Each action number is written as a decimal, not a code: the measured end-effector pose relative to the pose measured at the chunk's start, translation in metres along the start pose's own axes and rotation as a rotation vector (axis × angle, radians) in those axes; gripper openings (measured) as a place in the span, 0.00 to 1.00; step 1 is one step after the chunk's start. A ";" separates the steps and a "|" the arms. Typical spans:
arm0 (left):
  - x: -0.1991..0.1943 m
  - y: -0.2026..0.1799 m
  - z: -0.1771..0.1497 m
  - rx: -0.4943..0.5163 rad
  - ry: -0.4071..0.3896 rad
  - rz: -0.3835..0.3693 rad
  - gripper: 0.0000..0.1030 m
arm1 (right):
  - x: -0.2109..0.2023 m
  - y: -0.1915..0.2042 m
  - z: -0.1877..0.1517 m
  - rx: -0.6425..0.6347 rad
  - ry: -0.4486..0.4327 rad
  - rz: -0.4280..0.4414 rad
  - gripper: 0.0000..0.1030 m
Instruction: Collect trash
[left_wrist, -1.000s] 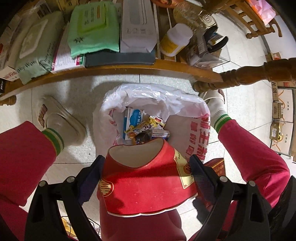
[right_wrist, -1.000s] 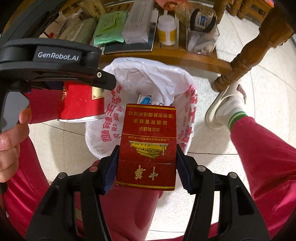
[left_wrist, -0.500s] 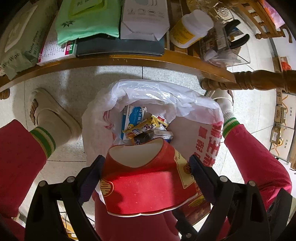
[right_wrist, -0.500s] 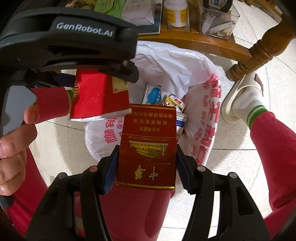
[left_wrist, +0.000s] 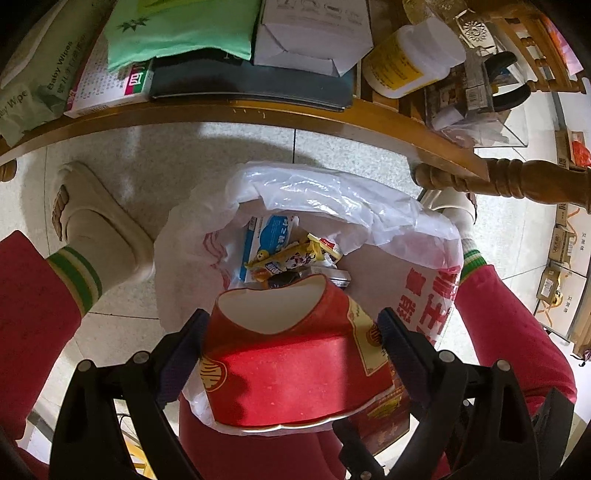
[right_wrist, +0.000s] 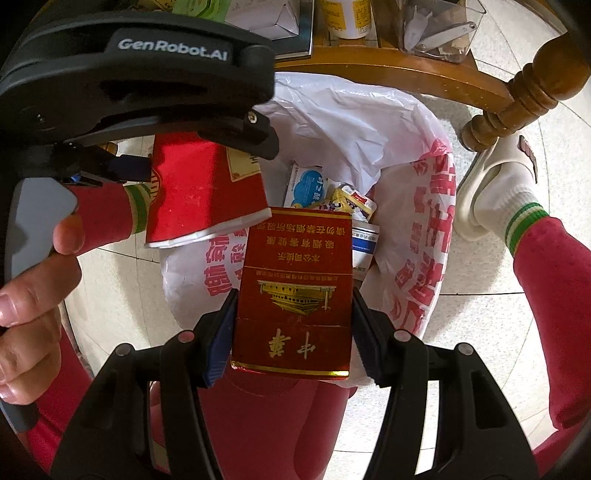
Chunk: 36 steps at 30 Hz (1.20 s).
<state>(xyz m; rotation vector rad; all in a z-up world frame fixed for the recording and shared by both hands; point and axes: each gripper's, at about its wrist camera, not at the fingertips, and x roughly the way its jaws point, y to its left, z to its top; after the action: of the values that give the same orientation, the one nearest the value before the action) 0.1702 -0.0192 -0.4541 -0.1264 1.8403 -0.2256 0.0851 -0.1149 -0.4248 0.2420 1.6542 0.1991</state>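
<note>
My left gripper (left_wrist: 291, 328) is shut on a squashed red paper cup (left_wrist: 291, 365), held over the near rim of a white plastic trash bag (left_wrist: 332, 192) with red print. The cup also shows in the right wrist view (right_wrist: 203, 188), under the left gripper's black body (right_wrist: 140, 74). My right gripper (right_wrist: 293, 325) is shut on a red cigarette box (right_wrist: 295, 291) with gold print, held above the same bag (right_wrist: 351, 122). Inside the bag lie a blue-and-white carton (left_wrist: 269, 240) and yellow wrappers (left_wrist: 291, 254).
A wooden shelf edge (left_wrist: 258, 114) runs beyond the bag, carrying wipes packs (left_wrist: 177, 33), a white box (left_wrist: 314, 33), a yellow-labelled bottle (left_wrist: 410, 62) and a clear container (left_wrist: 476, 99). A turned wooden leg (right_wrist: 517, 96) stands right. The person's slippered feet (left_wrist: 92, 229) and red trouser legs flank the bag.
Both grippers have moved forward and down toward the bag's mouth, each still holding its item. The left gripper now looms closer in the right wrist view.
</note>
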 end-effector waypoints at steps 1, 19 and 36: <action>0.001 0.001 0.001 -0.003 0.005 0.001 0.86 | 0.001 -0.001 0.000 0.002 0.003 0.002 0.55; 0.017 0.008 0.002 -0.031 0.074 0.017 0.88 | 0.003 -0.001 0.004 0.005 -0.003 0.020 0.73; 0.012 0.010 -0.004 -0.021 0.053 0.046 0.90 | 0.000 0.000 0.002 0.003 -0.011 0.011 0.73</action>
<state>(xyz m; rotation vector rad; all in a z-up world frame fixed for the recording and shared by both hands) 0.1637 -0.0115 -0.4668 -0.0934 1.8967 -0.1787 0.0872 -0.1150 -0.4247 0.2538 1.6423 0.2028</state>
